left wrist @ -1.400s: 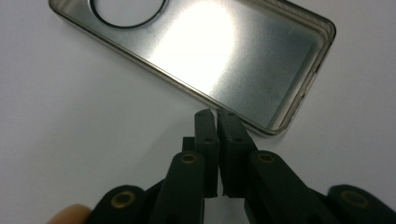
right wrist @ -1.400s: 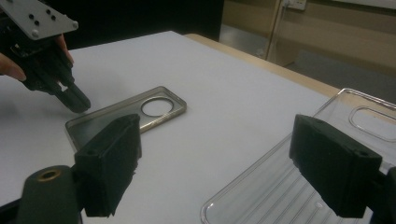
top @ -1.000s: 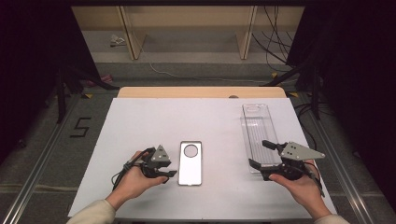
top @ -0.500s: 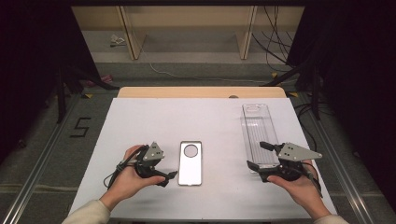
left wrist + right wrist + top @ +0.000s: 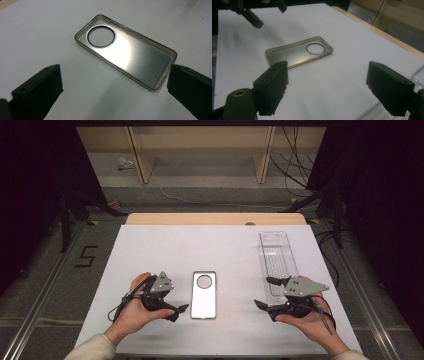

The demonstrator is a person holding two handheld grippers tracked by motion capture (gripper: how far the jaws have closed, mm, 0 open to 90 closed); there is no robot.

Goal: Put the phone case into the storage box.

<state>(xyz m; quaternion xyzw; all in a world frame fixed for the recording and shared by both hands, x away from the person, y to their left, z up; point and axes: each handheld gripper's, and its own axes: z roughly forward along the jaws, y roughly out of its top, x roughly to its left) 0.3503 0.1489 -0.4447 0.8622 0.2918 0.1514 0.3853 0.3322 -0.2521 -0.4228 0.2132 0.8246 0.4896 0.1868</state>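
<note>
We have a clear phone case [image 5: 204,295] lying flat on the white surface [image 5: 165,250]. It sits near us, a little left of the middle, between our two claws. Its open side faces up. Its long side runs from near to far, and the round camera hole [image 5: 204,281] is at the far end.

Our left claw [image 5: 176,311] is just left of the case, by its near end. Its jaws have just been opening and now stand wide, with nothing in them. Our right claw [image 5: 267,294] is well to the right, also wide open and empty. Next to it lies a long clear plastic tray [image 5: 274,254].

We think the case is very light and thin. It looks bendy and smooth, so it may slide on the surface when we push it. We should pinch it on a long side rim or across the near short end, gently, so it does not twist or pop out.
</note>
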